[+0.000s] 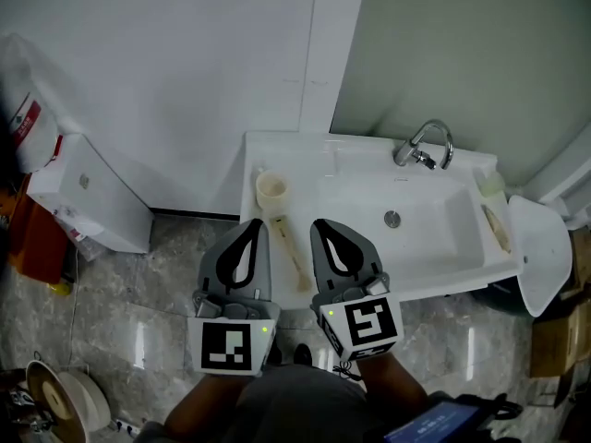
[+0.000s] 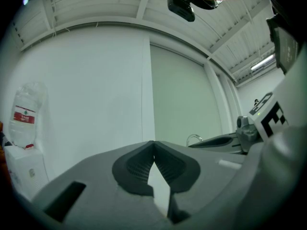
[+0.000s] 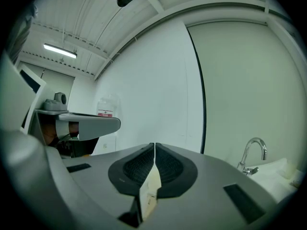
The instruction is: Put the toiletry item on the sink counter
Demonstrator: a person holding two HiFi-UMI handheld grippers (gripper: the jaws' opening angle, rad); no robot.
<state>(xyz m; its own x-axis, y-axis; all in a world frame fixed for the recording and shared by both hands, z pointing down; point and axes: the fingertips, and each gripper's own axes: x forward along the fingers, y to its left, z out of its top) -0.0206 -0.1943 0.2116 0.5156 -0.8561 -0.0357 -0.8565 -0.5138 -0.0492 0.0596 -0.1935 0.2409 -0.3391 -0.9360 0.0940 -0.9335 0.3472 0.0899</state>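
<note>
A white sink (image 1: 434,275) with a chrome faucet (image 1: 425,144) stands against the wall. On its left counter stand a cream cup (image 1: 271,190) and a long cream brush-like item (image 1: 292,250) lying lengthwise. My left gripper (image 1: 253,222) and right gripper (image 1: 321,223) hover side by side over the sink's front left edge, the brush-like item between them. Both are shut with nothing held. In the left gripper view the left gripper (image 2: 154,143) has its jaws pressed together and points at the wall; in the right gripper view the right gripper (image 3: 154,145) does too, with the faucet (image 3: 253,155) to its right.
On the sink's right rim lie another long pale item (image 1: 496,227) and a pale green object (image 1: 490,184). A white bin lid (image 1: 541,247) and cardboard boxes sit at the right. A white cabinet (image 1: 88,195), a plastic bag (image 1: 26,109) and a tape roll (image 1: 61,395) are at the left.
</note>
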